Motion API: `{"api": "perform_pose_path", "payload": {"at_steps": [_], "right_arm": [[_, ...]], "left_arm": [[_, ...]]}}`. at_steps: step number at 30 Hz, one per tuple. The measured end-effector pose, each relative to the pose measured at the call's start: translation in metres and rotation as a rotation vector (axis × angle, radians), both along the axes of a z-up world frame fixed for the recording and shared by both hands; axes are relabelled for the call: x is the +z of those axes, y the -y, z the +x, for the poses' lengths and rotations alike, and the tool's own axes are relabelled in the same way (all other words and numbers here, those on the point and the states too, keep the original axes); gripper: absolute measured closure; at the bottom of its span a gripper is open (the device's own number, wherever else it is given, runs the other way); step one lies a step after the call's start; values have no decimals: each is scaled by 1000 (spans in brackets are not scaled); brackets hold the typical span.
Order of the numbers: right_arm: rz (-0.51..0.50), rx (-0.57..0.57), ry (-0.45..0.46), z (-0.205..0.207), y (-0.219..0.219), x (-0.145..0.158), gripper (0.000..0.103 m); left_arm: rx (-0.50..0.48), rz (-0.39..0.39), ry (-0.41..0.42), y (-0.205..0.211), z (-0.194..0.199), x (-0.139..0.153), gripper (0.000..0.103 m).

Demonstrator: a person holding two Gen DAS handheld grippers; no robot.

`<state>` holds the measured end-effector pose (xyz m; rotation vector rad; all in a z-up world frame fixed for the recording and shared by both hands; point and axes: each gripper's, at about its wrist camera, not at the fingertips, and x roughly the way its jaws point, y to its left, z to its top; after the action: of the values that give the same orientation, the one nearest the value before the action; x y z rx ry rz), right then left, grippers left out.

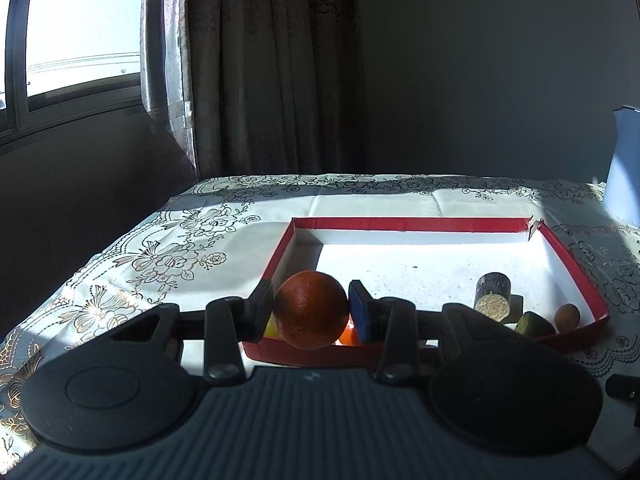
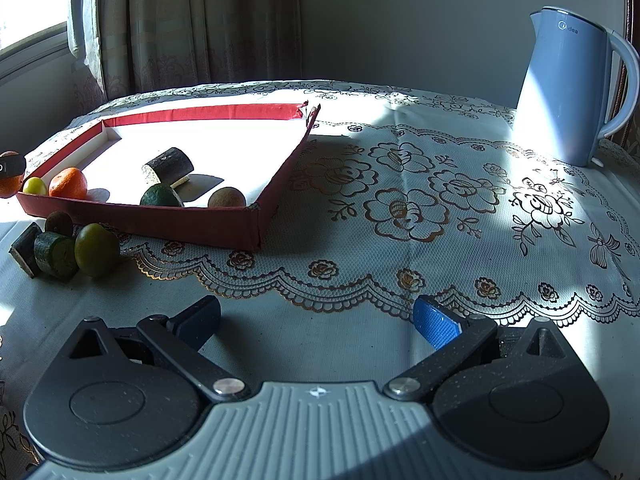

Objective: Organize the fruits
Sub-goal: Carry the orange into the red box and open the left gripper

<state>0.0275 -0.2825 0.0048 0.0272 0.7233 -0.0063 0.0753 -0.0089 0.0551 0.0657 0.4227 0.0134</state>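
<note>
My left gripper (image 1: 311, 309) is shut on a dark orange (image 1: 311, 310) and holds it above the near left corner of the red tray (image 1: 576, 268). The held orange also shows at the left edge of the right wrist view (image 2: 9, 184). In the tray (image 2: 208, 222) lie a small yellow-green fruit (image 2: 34, 186), a tangerine (image 2: 68, 183), a dark cut cylinder (image 2: 168, 166), a green fruit (image 2: 160, 196) and a brown round fruit (image 2: 226, 197). My right gripper (image 2: 316, 322) is open and empty over the tablecloth, in front of the tray.
Outside the tray's front wall lie a green fruit (image 2: 96, 249), a dark green cut piece (image 2: 55, 255), a dark block (image 2: 25, 249) and a small brown fruit (image 2: 59, 223). A blue kettle (image 2: 568, 92) stands at the back right. The table's left edge drops off near the window.
</note>
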Motion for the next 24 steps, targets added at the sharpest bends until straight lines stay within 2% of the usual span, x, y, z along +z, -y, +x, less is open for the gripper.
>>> {"api": "perform_pose_path", "payload": {"at_steps": [13, 22, 24], "right_arm": [[0, 0, 0, 0, 0, 0, 0], [3, 2, -2, 1, 0, 0, 0], [3, 2, -2, 1, 0, 0, 0]], "left_arm": [[26, 11, -17, 0, 45, -11, 66], [36, 22, -32, 1, 52, -22, 64], [39, 27, -32, 2, 52, -22, 58]]}}
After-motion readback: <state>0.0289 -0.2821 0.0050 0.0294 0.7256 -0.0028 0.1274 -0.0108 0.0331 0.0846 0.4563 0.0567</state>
